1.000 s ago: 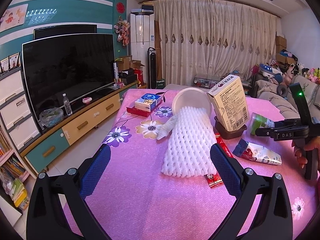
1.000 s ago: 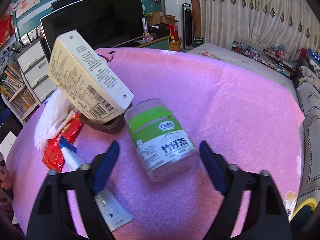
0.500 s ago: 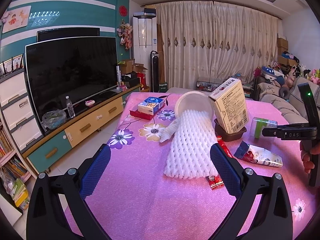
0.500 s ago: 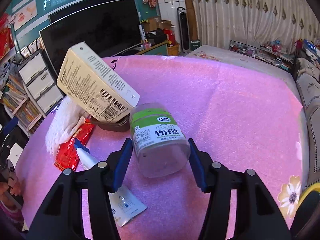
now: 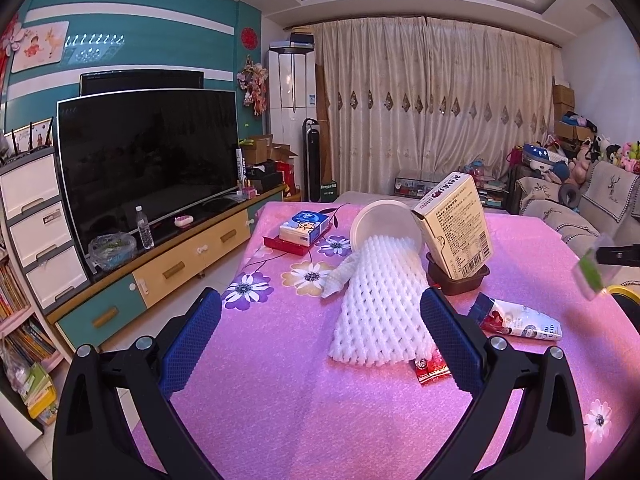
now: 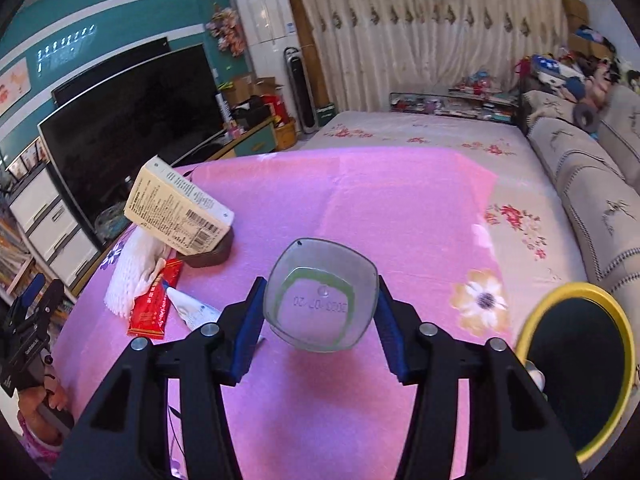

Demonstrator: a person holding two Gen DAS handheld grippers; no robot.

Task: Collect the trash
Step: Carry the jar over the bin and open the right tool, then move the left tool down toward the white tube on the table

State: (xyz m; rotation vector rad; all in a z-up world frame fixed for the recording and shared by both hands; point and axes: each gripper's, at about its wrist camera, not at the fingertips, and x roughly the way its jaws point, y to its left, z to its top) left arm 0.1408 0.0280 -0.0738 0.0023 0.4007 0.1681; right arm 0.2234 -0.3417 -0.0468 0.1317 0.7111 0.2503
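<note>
Between the blue pads of the right tongs (image 6: 320,312) sits a clear plastic jar (image 6: 320,294) with a green band, pinched on both sides and lifted clear of the pink counter (image 6: 400,208). Its bottom faces the camera, a stamped date showing through it, and the jaws have just been closing on it. To the lower right, beside the counter's edge, stands a black bin with a yellow rim (image 6: 576,360).

The left tongs (image 5: 320,332) hang wide over the counter's near side, with nothing between the pads. Just ahead of them lies a white foam net (image 5: 380,308), its far end at the mouth of a tipped white bowl (image 5: 384,220). A beige box (image 5: 456,224) leans in a brown tray (image 5: 456,284) right of the net. A red wrapper (image 5: 432,366) lies at the net's near corner, close to the right pad, and a white pouch (image 5: 520,320) lies further right. The jar appears blurred at that view's right edge.
</note>
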